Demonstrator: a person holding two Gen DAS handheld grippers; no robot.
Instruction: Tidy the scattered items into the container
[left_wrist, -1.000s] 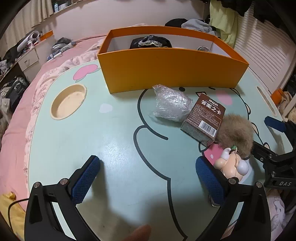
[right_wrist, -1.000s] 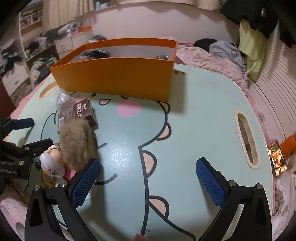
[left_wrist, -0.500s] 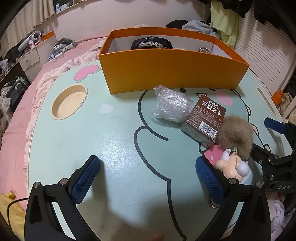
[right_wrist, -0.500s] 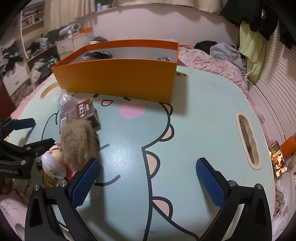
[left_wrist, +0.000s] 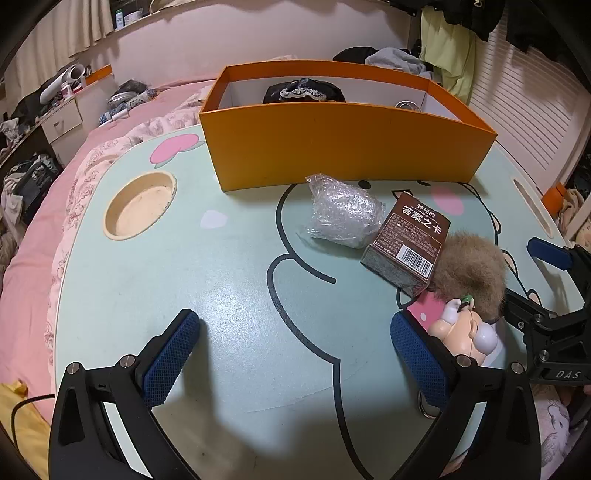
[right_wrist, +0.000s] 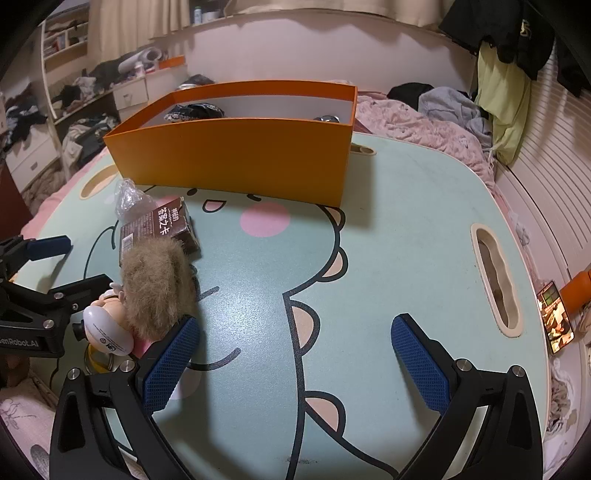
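An orange box (left_wrist: 343, 147) stands at the far side of the table; it also shows in the right wrist view (right_wrist: 236, 158), with a dark cloth item (left_wrist: 303, 92) inside. In front of it lie a clear plastic bundle (left_wrist: 343, 218), a brown card box (left_wrist: 410, 240), a furry brown ball (left_wrist: 469, 269) and a small doll figure (left_wrist: 465, 332). My left gripper (left_wrist: 295, 354) is open and empty above the table, the doll beside its right finger. My right gripper (right_wrist: 295, 358) is open and empty, the furry ball (right_wrist: 159, 284) and doll (right_wrist: 107, 328) by its left finger.
The table (left_wrist: 207, 280) has a round cup recess (left_wrist: 140, 206) at left and a slot handle (right_wrist: 495, 280) at right. A bed with pink bedding (left_wrist: 33, 251) surrounds it. A phone (right_wrist: 554, 317) lies off the right edge.
Both grippers have drifted slightly; the right wrist view has moved a little closer to the furry ball and doll. Nothing was grasped or moved.
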